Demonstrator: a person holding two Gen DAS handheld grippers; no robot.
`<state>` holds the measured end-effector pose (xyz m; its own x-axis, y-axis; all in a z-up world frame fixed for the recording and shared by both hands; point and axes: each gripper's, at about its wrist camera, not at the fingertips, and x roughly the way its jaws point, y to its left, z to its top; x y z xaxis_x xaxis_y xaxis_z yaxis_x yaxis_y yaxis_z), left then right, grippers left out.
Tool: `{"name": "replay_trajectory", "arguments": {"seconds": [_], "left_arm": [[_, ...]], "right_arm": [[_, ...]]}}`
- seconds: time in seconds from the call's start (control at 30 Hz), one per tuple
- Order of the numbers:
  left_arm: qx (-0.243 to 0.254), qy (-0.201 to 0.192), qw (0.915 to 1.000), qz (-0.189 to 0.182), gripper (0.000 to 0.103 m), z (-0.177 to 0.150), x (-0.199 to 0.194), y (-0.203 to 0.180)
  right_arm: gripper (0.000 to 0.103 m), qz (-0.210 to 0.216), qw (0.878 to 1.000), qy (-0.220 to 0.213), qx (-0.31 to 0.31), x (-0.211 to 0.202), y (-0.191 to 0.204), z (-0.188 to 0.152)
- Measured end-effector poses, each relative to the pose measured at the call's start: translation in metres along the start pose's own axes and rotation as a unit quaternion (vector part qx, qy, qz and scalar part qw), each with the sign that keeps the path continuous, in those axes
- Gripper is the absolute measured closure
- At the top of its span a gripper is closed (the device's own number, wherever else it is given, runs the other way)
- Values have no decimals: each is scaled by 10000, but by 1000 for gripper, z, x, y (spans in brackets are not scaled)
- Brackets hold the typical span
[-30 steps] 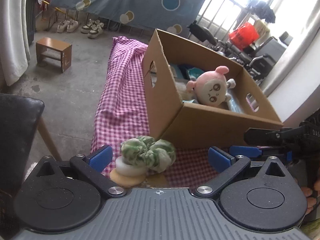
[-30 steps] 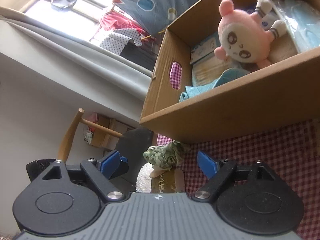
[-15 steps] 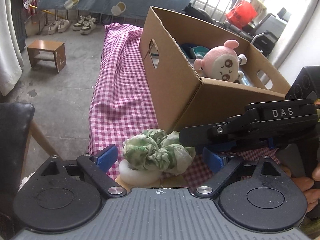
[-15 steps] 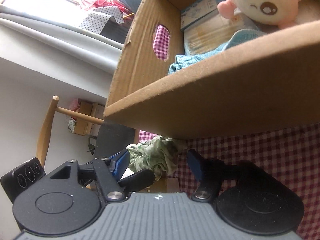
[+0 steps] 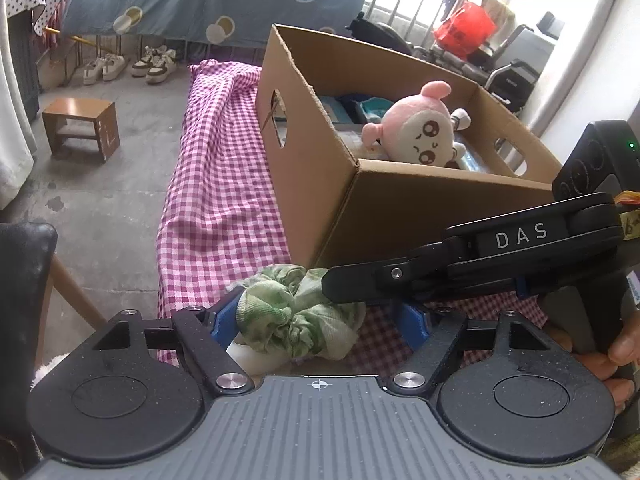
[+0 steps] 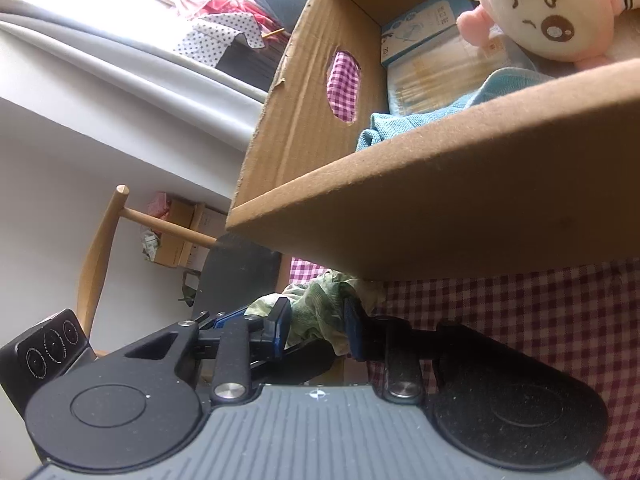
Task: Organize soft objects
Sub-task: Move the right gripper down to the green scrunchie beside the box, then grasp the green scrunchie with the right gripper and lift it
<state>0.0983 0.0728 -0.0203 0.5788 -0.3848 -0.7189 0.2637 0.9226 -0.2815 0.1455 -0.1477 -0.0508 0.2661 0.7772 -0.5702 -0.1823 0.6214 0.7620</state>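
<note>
A green-and-white fabric scrunchie [image 5: 296,316] lies on a white ring [image 5: 248,356] at the near edge of the pink checked cloth [image 5: 224,184], just in front of the cardboard box [image 5: 400,216]. My left gripper [image 5: 318,320] straddles it with its jaws closing. The left pad [image 5: 224,320] is at the scrunchie's edge and the right pad [image 5: 412,322] stands apart from it. My right gripper [image 6: 317,330] reaches in from the right, also closing, and its blue pads [image 6: 280,328] press on the scrunchie [image 6: 316,312].
The open box holds a pink plush doll [image 5: 420,140], a blue cloth [image 6: 400,128] and packets. A black chair [image 5: 20,280] stands at the left beside the table edge. A wooden stool [image 5: 80,128] and shoes [image 5: 156,64] are on the floor. A person's hand [image 5: 616,352] holds the right gripper.
The right gripper came in from the right over the scrunchie and closed on it. The left jaws narrowed around the scrunchie and the left gripper sank slightly.
</note>
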Motion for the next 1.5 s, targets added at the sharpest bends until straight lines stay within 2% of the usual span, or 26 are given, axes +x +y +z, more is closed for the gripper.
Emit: {"name": "replay_trajectory", "arguments": {"seconds": [0.27,0.43,0.57,0.67,0.77,0.93,1.1,1.27,1.37,1.5], "left_arm": [[34,-25,9994,-338,26,-6,-10,-19],[-93,144,9962,-857,26,-16,-8,-32],[-67,349,9914,-1263,26,-25,1,-48],[151,438,9925,-1135,25,-30,6,-58],[366,295,9953,-853,24,-29,1,-62],[426,113,9977,-512,26,-24,-6,-57],[485,221,9976,-441,26,-27,-3,-58],[567,365,9965,-502,26,-34,2,-65],[597,399,9960,-538,26,-36,4,-67],[647,415,9954,-565,25,-37,5,-69]], "right_arm": [[75,12,9999,-110,-116,-24,4,-13],[75,-160,9997,-156,32,-48,-10,-27],[75,-550,9982,-246,62,-69,-23,-39],[74,-960,9947,-376,-10,-84,-31,-45],[72,-1173,9918,-481,-158,-89,-30,-49],[57,-1215,9910,-374,-426,-79,-26,-47],[57,-1329,9866,-229,-917,-62,-12,-39],[58,-1639,9727,94,-1643,-34,4,-28],[65,-1924,9558,353,-2195,-17,13,-32],[75,-2229,9308,394,-2870,-13,22,-44]]}}
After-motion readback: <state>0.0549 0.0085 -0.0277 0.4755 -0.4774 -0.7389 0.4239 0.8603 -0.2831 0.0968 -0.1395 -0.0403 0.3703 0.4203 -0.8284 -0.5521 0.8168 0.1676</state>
